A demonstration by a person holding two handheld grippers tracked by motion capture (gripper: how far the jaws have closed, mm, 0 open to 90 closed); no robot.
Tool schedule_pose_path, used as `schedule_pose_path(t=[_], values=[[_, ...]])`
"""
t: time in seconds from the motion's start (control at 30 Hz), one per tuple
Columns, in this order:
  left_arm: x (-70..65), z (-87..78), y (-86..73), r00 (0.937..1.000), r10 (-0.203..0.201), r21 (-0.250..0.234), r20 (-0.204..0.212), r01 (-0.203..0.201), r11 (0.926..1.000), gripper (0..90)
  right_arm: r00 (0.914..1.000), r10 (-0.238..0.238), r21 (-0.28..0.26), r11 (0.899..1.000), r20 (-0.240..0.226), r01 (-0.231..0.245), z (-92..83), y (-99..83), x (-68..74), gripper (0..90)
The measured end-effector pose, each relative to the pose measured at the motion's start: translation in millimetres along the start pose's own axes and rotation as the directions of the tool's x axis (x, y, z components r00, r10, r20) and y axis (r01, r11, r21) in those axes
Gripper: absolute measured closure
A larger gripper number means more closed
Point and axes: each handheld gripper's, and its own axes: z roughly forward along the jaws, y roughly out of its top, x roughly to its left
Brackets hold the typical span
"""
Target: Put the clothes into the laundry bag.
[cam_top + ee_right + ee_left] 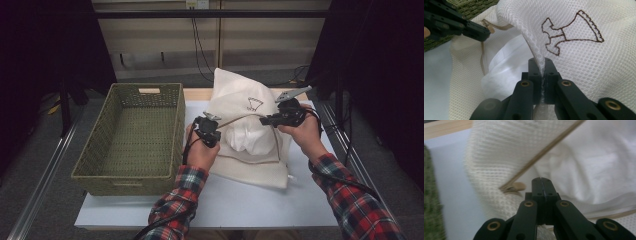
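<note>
Nearest the person, the left gripper (pixel 214 131) sat at the near-left edge of the mesh bag (pixel 235 100), its jaws pressed fully together. In the left gripper view they met beside the bag's tan zip pull (pixel 518 186); whether any fabric lay between them could not be told. Across the bag's opening, on its right side, the right gripper (pixel 266 120) had its jaws clamped on a fold of the mesh (pixel 541 65), lifting that wall just below the brown stitched emblem (pixel 571 32).

The bag lay on the white tabletop (pixel 240 200), just right of the green woven basket (pixel 131 135), with a white garment (pixel 250 137) bulging from its mouth.

The bag looked light, limp and loosely woven, so it would likely sag and fold wherever it was unsupported. The taped zip edge seemed the firmest hold; a pinch of bare mesh could stretch or slip. The garment inside looked soft and liable to spill out if the mouth tipped.
</note>
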Motion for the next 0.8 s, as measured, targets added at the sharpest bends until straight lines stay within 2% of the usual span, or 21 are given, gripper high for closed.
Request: schedule_pose_path(t=[0.13, 0.17, 0.3, 0.37, 0.4, 0.53, 0.6, 0.67, 0.73, 0.8], values=[[9.6, -8.6, -3.5, 0.9998, -0.009, -0.002, -0.018, 0.009, 1.0, 90.0, 0.9999, -0.006, 0.002, 1.0, 0.014, 0.006, 1.3, 4.2, 3.5, 87.5], [12.3, -11.6, -4.7, 0.9995, -0.015, 0.004, -0.028, 0.015, 0.9999, 90.0, 0.9999, -0.01, -0.003, 1.0, -0.002, 0.01, 2.1, 4.9, 3.5, 87.5], [17.7, -19.3, -6.4, 0.9989, -0.021, -0.008, -0.043, 0.021, 0.9998, 90.0, 0.9999, -0.015, 0.005, 1.0, -0.001, 0.015, 3.2, 8.0, 7.1, 87.5], [16.1, -22.0, -5.7, 0.9992, -0.033, -0.018, -0.022, 0.033, 0.9993, 90.0, 0.9999, -0.015, 0.003, 1.0, -0.002, 0.015, 3.9, 8.2, 7.4, 87.5], [14.5, -23.7, -4.8, 0.9997, -0.02, -0.028, -0.013, 0.019, 0.9994, 90.0, 0.9998, -0.021, 0.002, 1.0, -0.001, 0.021, 4.1, 8.4, 7.2, 87.5], [4.0, -21.7, -1.6, 0.9994, -0.016, -0.052, 0.032, 0.017, 0.9985, 88.8, 0.9998, -0.017, 0.004, 1.0, -0.001, 0.017, 3.6, 8.7, 6.4, 87.5], [-2.1, -18.0, -0.3, 0.9984, -0.004, -0.063, 0.057, 0.007, 0.998, 81.5, 0.9998, -0.018, 0.0, 1.0, -0.002, 0.018, 3.5, 8.8, 6.1, 87.5], [-9.4, -13.2, 0.5, 0.9951, -0.018, -0.085, 0.097, 0.027, 0.996, 74.9, 0.9999, -0.015, 0.0, 1.0, -0.004, 0.015, 3.6, 8.4, 5.7, 87.5], [-18.0, -7.6, 1.9, 0.9907, 0.002, -0.099, 0.136, 0.012, 0.995, 65.3, 0.9999, -0.013, -0.001, 1.0, -0.007, 0.013, 3.4, 8.1, 5.4, 87.5], [-26.5, -1.7, 2.9, 0.9885, 0.024, -0.114, 0.149, -0.007, 0.9935, 58.8, 0.9999, -0.01, -0.001, 1.0, -0.006, 0.01, 3.3, 7.9, 5.3, 87.5]])
